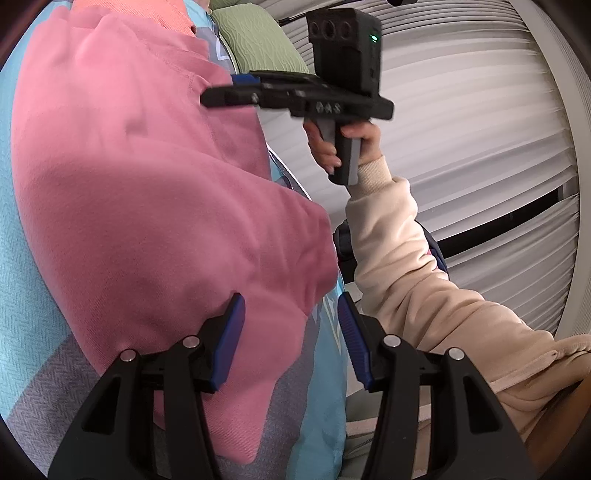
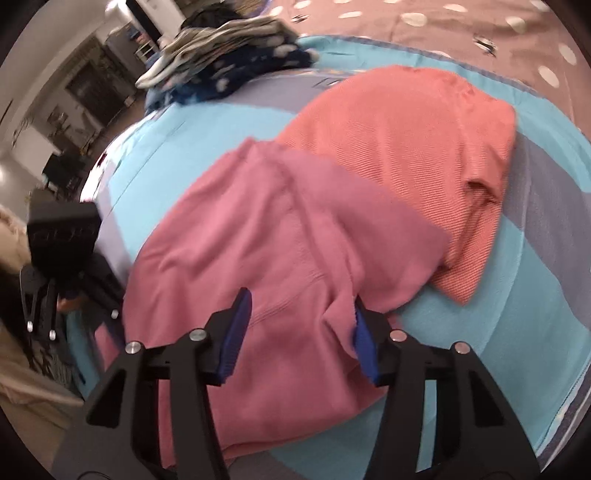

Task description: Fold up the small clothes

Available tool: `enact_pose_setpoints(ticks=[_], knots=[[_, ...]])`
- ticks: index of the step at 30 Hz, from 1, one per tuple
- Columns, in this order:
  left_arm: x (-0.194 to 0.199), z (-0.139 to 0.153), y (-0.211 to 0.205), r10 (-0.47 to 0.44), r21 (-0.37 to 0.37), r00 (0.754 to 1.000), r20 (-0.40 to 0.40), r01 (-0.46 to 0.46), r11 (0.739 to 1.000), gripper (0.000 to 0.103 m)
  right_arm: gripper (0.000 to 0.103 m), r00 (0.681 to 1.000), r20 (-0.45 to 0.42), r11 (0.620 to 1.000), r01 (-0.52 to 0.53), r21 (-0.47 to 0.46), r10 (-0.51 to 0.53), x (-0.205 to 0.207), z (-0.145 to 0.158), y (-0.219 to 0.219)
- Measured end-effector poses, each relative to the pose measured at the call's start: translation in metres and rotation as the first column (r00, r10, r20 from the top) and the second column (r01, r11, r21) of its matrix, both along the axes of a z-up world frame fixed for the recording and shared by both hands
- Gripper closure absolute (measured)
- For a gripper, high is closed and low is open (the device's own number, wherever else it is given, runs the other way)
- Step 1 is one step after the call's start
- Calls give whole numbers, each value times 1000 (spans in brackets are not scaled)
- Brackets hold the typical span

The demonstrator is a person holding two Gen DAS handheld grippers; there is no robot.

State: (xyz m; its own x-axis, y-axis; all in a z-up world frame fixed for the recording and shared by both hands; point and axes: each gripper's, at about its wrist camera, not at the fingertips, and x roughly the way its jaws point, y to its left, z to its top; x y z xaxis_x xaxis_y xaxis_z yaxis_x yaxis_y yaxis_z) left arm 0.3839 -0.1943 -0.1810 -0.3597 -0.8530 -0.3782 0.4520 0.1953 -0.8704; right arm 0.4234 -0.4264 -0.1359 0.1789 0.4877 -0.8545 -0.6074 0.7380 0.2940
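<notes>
A pink garment (image 2: 280, 236) lies spread on a blue and grey blanket (image 2: 517, 332); it also fills the left wrist view (image 1: 147, 184). A folded orange-coral garment (image 2: 417, 147) lies beside it, partly under its far edge. My right gripper (image 2: 301, 325) is open, its jaws standing over the near edge of the pink garment, cloth bunched between them. My left gripper (image 1: 291, 328) is open over the pink garment's corner at the blanket's edge. The right gripper (image 1: 229, 92) shows in the left view, held by a hand in a cream sleeve.
A pile of dark patterned clothes (image 2: 229, 55) sits at the far side of the blanket. A brown dotted bedspread (image 2: 443, 22) lies beyond. A green pillow (image 1: 255, 40) and white pleated blinds (image 1: 461, 129) are to the right in the left view.
</notes>
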Motion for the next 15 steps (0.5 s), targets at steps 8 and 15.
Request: enact_pose_setpoints(ticks=[8, 15], knots=[[1, 7, 2, 0, -2, 1000, -2, 0, 1000, 50, 83, 998, 38, 995, 46, -93, -42, 11, -2, 2], [10, 3, -2, -6, 2, 1000, 13, 6, 1000, 50, 25, 992, 103, 980, 91, -179, -73, -15, 9, -1]])
